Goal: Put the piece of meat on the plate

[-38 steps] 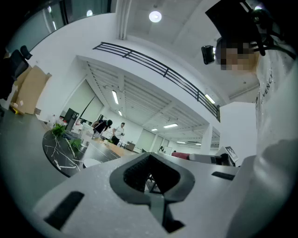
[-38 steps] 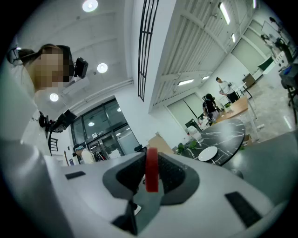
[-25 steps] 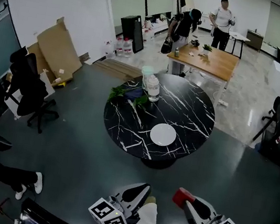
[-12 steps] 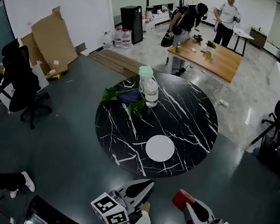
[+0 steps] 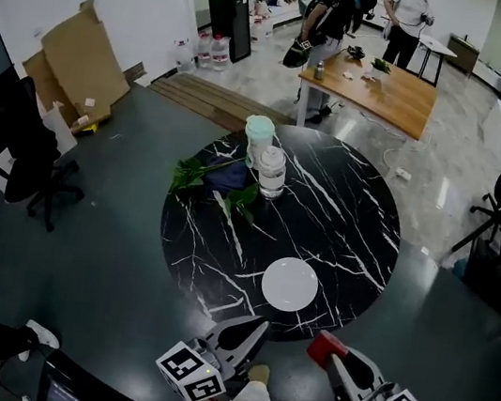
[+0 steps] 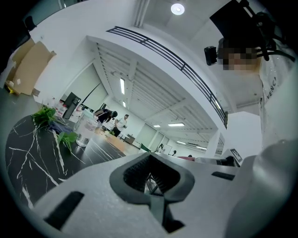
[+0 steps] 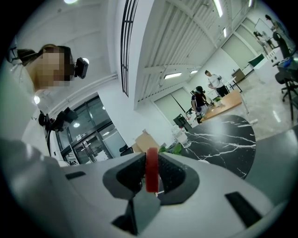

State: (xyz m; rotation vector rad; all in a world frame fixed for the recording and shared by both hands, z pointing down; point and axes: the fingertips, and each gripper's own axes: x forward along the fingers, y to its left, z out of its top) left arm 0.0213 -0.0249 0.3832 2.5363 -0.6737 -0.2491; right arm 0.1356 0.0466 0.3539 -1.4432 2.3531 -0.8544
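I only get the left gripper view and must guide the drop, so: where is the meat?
Observer: The right gripper is clamped on the red piece of meat.
Operator: I see no plate anywhere.
Observer: A white plate lies empty on the black marble table, close to its lower edge in the head view.
Operator: Is the meat over it?
Observer: No; in the head view the meat shows just outside that edge, apart from the plate.
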